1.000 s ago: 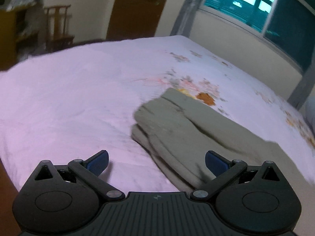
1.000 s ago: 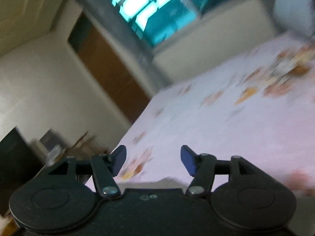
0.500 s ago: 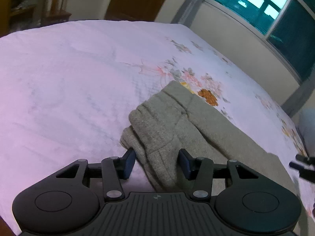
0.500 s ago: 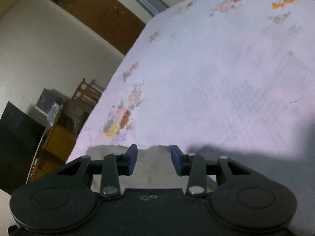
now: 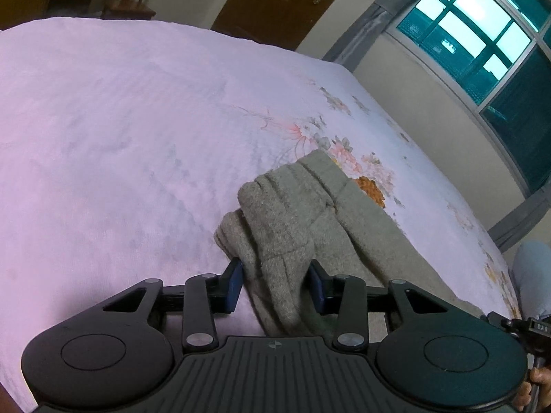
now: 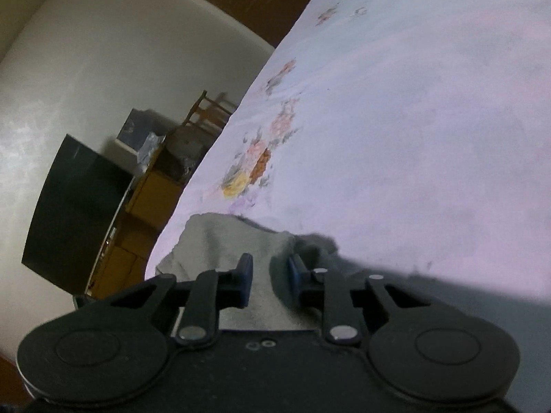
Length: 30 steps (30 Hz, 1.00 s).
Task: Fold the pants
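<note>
Grasp step: the left gripper (image 5: 275,287) and right gripper (image 6: 269,280), jaws just closing, each pinch the pants (image 5: 310,220) (one end apiece). Next, I judge: lift both ends together and fold across the bed (image 5: 120,130).

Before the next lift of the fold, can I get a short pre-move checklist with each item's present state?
1. Left gripper on the pants: ok, jaws just been closing, bunched grey cloth between its pads.
2. Right gripper on the pants: ok, jaws just been closing, cloth between them.
3. Firm pinch on both: cannot tell.
4. Bedspread kept out of both grips: cannot tell.
5. Bed surface beyond the pants free for the fold: ok.
</note>
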Each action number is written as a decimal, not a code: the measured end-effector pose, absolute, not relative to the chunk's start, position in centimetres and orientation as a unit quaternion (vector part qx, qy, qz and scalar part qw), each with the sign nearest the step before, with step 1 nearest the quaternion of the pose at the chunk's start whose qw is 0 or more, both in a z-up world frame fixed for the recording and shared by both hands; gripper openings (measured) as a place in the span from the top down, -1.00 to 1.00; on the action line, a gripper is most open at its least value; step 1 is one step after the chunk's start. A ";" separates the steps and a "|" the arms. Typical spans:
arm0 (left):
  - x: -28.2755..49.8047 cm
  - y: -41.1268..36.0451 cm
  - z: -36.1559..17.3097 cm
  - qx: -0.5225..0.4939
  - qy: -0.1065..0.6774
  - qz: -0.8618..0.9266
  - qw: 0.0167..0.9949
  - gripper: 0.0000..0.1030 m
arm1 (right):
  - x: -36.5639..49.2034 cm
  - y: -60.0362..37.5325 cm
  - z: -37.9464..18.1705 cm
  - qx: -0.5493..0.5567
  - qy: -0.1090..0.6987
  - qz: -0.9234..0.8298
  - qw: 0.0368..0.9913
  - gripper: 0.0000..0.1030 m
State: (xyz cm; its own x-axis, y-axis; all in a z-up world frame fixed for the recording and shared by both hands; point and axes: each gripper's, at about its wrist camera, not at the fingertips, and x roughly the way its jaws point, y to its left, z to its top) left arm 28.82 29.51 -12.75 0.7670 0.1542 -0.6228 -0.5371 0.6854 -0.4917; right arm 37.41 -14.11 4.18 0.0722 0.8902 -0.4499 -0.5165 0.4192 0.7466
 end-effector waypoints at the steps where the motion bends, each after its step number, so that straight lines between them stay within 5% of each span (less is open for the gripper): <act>1: 28.8 29.5 -12.7 -0.343 0.279 0.198 0.875 0.22 | 37.5 -13.8 4.1 0.199 0.463 0.500 0.704 0.71; 4: 28.6 29.2 -12.5 -0.343 0.276 0.204 0.874 0.24 | 37.6 -13.0 4.1 0.188 0.459 0.483 0.722 1.00; 14: 28.1 28.8 -11.6 -0.312 0.271 0.201 0.888 0.33 | 36.0 -11.9 6.6 0.087 0.414 0.425 0.800 1.00; 19: 28.3 29.6 -12.7 -0.315 0.287 0.193 0.884 0.30 | 36.6 -11.9 3.2 0.097 0.447 0.384 0.802 1.00; 23: 27.4 30.3 -11.9 -0.314 0.286 0.184 0.886 -0.04 | 36.2 -14.0 4.2 0.127 0.428 0.341 0.827 0.85; 25: 26.7 29.9 -10.9 -0.274 0.284 0.207 0.895 -0.48 | 35.8 -17.4 5.4 0.184 0.413 0.322 0.832 0.81; 30: 25.5 27.9 -8.0 -0.206 0.266 0.227 0.914 -0.59 | 30.7 -27.0 8.3 0.230 0.356 0.297 0.856 0.71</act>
